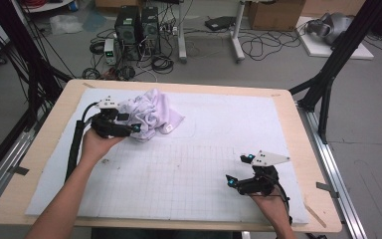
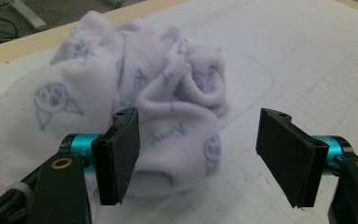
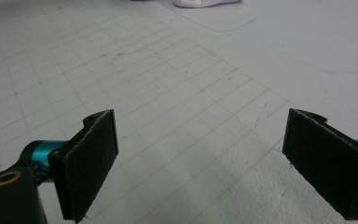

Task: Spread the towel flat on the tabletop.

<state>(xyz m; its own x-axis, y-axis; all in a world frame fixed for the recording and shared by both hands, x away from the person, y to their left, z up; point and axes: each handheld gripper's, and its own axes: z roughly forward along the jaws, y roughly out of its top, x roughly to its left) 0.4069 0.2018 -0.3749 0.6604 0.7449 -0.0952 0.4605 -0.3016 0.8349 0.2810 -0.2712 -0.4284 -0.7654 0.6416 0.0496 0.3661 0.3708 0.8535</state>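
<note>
Forearms come in from the near edge of the worktop (image 1: 298,124), one on each side, and each hand carries a pair of tongs. On the near right, the right tongs (image 1: 238,170) hover low over the white gridded mat (image 1: 179,174), close to the near right corner, jaws spread wide with nothing but mat between them. The right gripper view confirms it: two black pads well apart, faint grid lines running under them, and a sliver of pale cloth at the far top edge.

Over on the left side, toward the far left corner, the left tongs (image 1: 129,124) are right up against the crumpled white towel (image 1: 149,117). It sits bunched in a heap on the mat, well apart from the right tongs. In the left gripper view the towel (image 2: 158,102) bulges up between and behind the jaws; the left pad sits at its folds, though whether it touches I cannot tell, and the right pad stands clear over bare mat. So these jaws are open, not clamped on the cloth.

Print on the towel: pale blue cartoon faces with pointed ears, plus blue script lettering, upside down and too soft to read. A small tag shows at the towel's right edge in the high view, its writing too small to make out.
</note>
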